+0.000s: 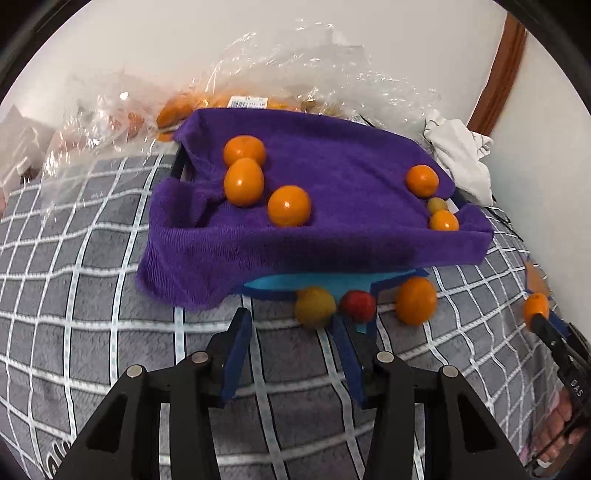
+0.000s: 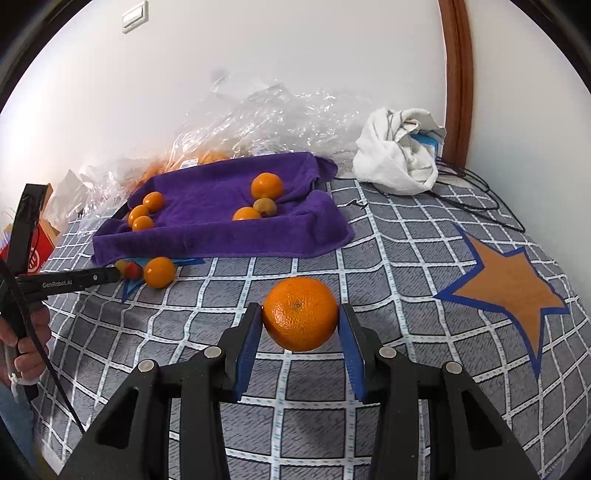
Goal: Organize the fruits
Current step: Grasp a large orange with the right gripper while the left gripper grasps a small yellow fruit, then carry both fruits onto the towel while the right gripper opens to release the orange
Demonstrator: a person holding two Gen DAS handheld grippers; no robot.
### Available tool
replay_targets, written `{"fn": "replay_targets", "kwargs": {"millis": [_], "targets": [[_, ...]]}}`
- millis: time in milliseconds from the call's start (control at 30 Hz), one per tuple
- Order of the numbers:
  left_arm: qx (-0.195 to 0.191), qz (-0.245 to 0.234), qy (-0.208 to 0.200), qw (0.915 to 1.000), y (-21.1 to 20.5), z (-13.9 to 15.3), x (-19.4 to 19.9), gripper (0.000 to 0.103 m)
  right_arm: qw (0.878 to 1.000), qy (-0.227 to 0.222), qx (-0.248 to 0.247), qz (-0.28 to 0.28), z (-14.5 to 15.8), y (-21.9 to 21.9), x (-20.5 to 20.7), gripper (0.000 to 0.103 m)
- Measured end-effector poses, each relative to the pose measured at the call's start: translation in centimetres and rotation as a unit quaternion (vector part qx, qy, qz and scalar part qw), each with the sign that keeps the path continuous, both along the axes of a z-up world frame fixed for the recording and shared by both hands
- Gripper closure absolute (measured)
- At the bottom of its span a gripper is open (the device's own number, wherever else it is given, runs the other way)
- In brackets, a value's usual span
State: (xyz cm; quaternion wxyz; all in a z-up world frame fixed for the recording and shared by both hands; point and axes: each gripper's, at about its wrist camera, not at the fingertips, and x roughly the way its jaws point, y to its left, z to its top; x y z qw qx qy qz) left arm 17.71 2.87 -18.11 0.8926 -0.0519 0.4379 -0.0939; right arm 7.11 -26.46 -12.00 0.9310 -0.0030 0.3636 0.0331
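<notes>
"GenRobot.AI" on left gripper (image 2: 107, 275); "DAS" on right gripper (image 1: 539, 317).

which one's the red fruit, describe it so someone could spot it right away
Find the purple towel draped over a tray on the checked bedspread. Three loose fruits sit along its near edge; the red fruit is the middle one, between a yellowish fruit and an orange one, the only red piece.

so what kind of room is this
Probably a bedroom at home: the fruit sits on a soft grey checked bedspread, beside a plain white wall with a light switch and wooden door frame.
</notes>
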Motion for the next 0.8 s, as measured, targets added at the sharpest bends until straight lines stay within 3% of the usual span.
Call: {"fn": "replay_targets", "kwargs": {"millis": [133, 267, 400, 600, 800], "targets": [[-0.003, -0.009, 0.001, 1.0000, -0.6, -0.2, 0.6, 0.063, 1.000, 0.004, 0.002, 0.006, -0.2, 0.2, 0.2, 0.061], [-0.002, -0.018, -0.007, 0.9998, -1.4, -0.3, 0.9, 0.079, 1.000, 0.003, 0.000, 0.012, -0.2, 0.8, 0.2, 0.061], [-0.002, -0.028, -0.027, 0.9992, -1.7, -0.4, 0.5, 0.079, 1.000, 0.001, -0.002, 0.017, 0.0, 1.2, 0.2, 0.061], [-0.052, -0.021, -0.046, 0.9974, -0.1, -0.2, 0.0, 0.079, 1.000, 0.004, -0.003, 0.021, 0.1, 1.7, 0.5, 0.061], [-0.055, -0.015, -0.061, 0.9965, 0.7, 0.2, -0.5, 0.079, 1.000, 0.002, 0.000, 0.029, 1.0, 2.5, 1.2, 0.061]]}}
